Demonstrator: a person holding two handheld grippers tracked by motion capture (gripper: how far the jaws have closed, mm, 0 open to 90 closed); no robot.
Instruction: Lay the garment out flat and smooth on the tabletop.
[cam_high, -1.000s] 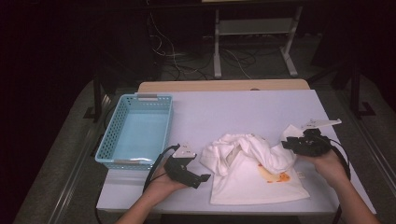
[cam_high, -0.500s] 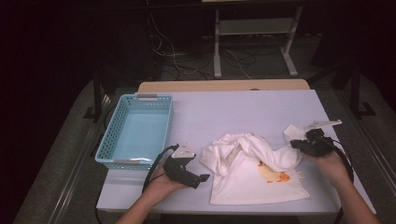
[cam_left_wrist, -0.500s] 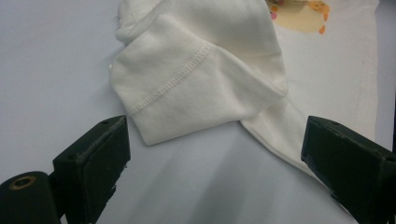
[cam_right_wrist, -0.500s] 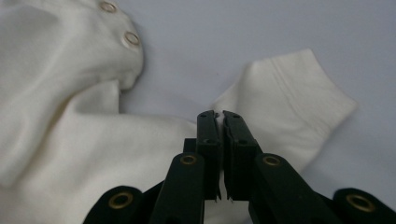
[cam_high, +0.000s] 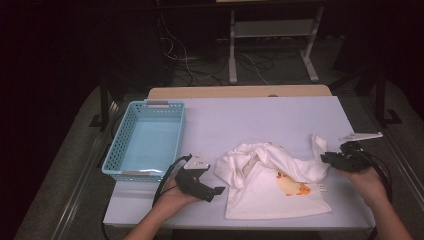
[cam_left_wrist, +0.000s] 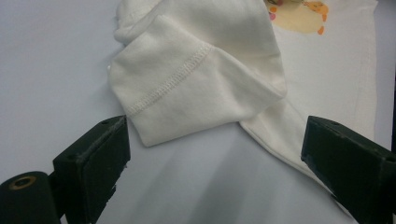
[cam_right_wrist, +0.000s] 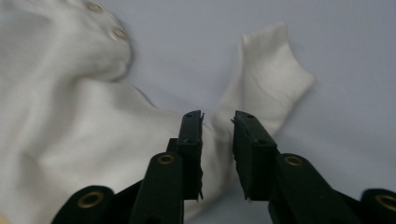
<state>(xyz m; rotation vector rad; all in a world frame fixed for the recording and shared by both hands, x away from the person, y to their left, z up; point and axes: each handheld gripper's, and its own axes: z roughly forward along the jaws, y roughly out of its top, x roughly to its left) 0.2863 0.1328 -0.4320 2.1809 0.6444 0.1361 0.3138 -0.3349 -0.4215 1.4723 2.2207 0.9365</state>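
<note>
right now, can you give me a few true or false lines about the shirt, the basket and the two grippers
1. The white shirt lies crumpled on the table. True.
2. The blue basket holds the shirt. False: the shirt lies on the table to the basket's right.
3. The left gripper has its jaws wide apart, with a folded sleeve just ahead of them. True.
4. The right gripper is clamped tight on the print. False: its jaws have just been opening, a narrow gap shows between them, and they point at a sleeve, not the print.
5. The shirt's print is a yellow figure facing up. True.
</note>
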